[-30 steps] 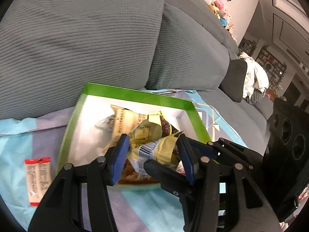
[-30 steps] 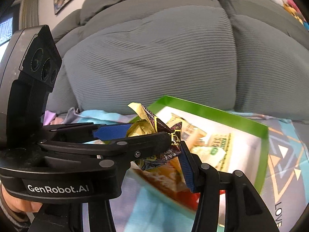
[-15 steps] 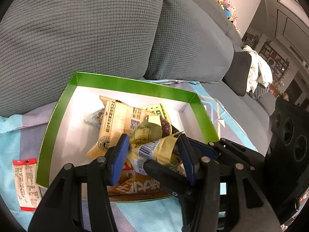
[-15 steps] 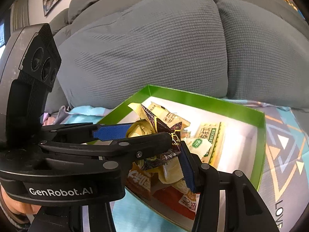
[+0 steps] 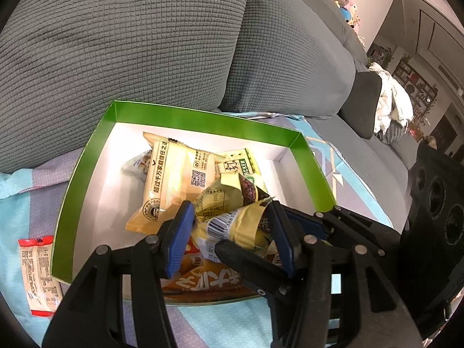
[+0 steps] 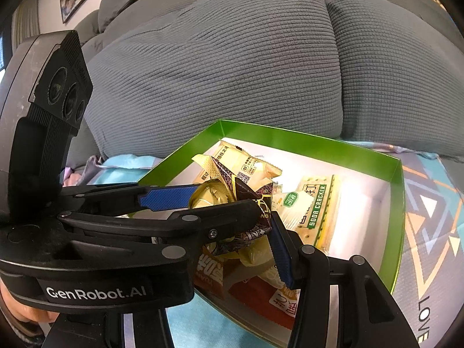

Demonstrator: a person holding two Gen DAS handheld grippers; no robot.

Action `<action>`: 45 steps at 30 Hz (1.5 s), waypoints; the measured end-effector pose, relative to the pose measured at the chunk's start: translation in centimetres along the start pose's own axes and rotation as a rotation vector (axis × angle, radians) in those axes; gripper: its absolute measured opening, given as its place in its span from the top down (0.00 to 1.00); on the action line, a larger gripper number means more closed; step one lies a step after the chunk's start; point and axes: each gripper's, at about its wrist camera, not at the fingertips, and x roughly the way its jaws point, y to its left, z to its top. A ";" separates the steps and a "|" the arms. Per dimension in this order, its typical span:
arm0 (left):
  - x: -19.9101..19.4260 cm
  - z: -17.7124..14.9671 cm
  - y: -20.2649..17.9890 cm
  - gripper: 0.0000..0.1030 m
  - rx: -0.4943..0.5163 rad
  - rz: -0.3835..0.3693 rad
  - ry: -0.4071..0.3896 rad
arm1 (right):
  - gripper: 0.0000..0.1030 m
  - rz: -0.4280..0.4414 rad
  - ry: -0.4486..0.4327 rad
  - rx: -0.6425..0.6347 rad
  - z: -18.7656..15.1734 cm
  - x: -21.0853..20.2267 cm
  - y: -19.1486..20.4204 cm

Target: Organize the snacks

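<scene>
A crumpled gold and purple snack packet (image 5: 229, 220) hangs just above the green box (image 5: 203, 119), over its near end. My left gripper (image 5: 229, 229) has it between its blue pads; the jaws are opening, and both pads still touch the wrapper. From the right, my right gripper (image 6: 232, 246) is shut on the same packet (image 6: 214, 200). Its left finger is hidden behind the left gripper's black body. Inside the box (image 6: 304, 139) lie a tan packet (image 5: 171, 179), a soda cracker packet (image 6: 319, 206) and an orange packet (image 5: 208, 284).
The box sits on a blue patterned cloth (image 6: 429, 208) spread over a grey sofa, with big back cushions (image 5: 130, 43) right behind it. A red and white snack packet (image 5: 37, 266) lies on the cloth left of the box. A hand (image 6: 20, 310) shows at the lower left.
Both grippers have sunk a little toward the box with the gold packet between them. More of the box's inside is in sight now.
</scene>
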 end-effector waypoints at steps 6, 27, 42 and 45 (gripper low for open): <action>0.3 0.1 -0.1 0.48 0.005 0.003 0.005 | 0.49 0.001 0.002 0.003 0.1 0.1 -0.1; 0.7 0.0 -0.1 0.47 0.002 0.008 0.015 | 0.49 0.002 0.009 0.007 0.1 0.1 -0.1; 0.8 -0.2 0.5 0.38 -0.017 0.016 0.024 | 0.49 0.006 0.019 0.020 -0.2 0.1 -0.5; 0.7 -0.1 0.4 0.38 -0.013 0.023 0.023 | 0.49 0.005 0.019 0.021 -0.3 0.1 -0.5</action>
